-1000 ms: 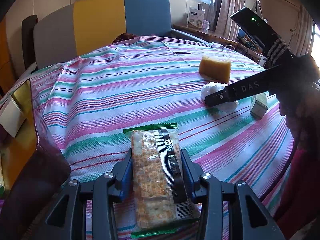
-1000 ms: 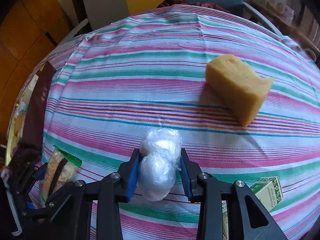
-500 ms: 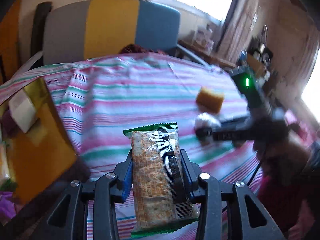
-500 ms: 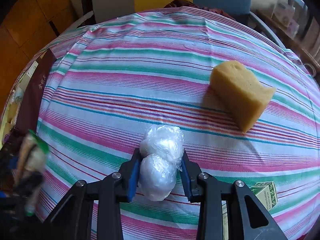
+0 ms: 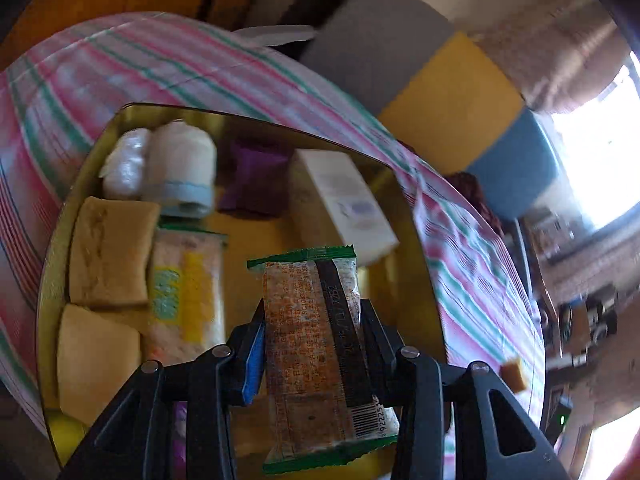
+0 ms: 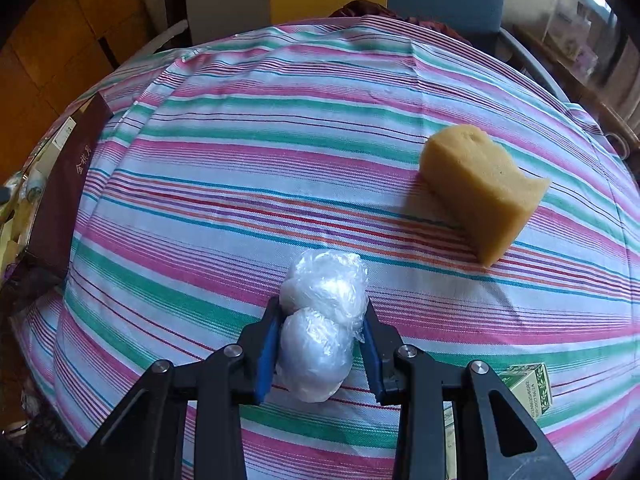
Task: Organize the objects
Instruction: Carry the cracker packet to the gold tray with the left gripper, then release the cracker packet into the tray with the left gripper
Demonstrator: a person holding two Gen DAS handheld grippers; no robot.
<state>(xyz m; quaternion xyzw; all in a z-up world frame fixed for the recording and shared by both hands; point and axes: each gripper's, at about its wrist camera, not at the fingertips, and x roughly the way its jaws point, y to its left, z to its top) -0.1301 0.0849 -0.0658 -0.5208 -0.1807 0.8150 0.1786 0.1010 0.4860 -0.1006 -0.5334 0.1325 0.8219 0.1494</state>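
My left gripper [image 5: 312, 332] is tilted down over the gold tin [image 5: 416, 264], its fingers pinching a green-edged cracker packet [image 5: 316, 356] by its long sides, the packet's far end pointing into the tin. Below it the tin holds two yellow sponges [image 5: 108, 252] stacked along the left side, a yellow-printed wafer pack [image 5: 186, 296] just right of them, a white roll with a blue band [image 5: 182, 168] and a plastic-wrapped bundle [image 5: 124, 162] at the far left corner, a purple pouch [image 5: 256, 176] beside the roll, and a white carton [image 5: 340, 204] towards the right wall. The view is blurred, so I cannot tell whether the packet touches anything in the tin.

My right gripper [image 6: 320, 328] points level across the striped tablecloth [image 6: 240, 160], clamped on a clear-wrapped white bundle [image 6: 320, 320] of two lumps, near one between the blue pads. A yellow sponge block [image 6: 484, 188] stands far right on the cloth, well apart. A small green carton [image 6: 528, 388] lies near right, just beside my right finger. A maroon lid [image 6: 68, 184] shows at the left edge of the table.
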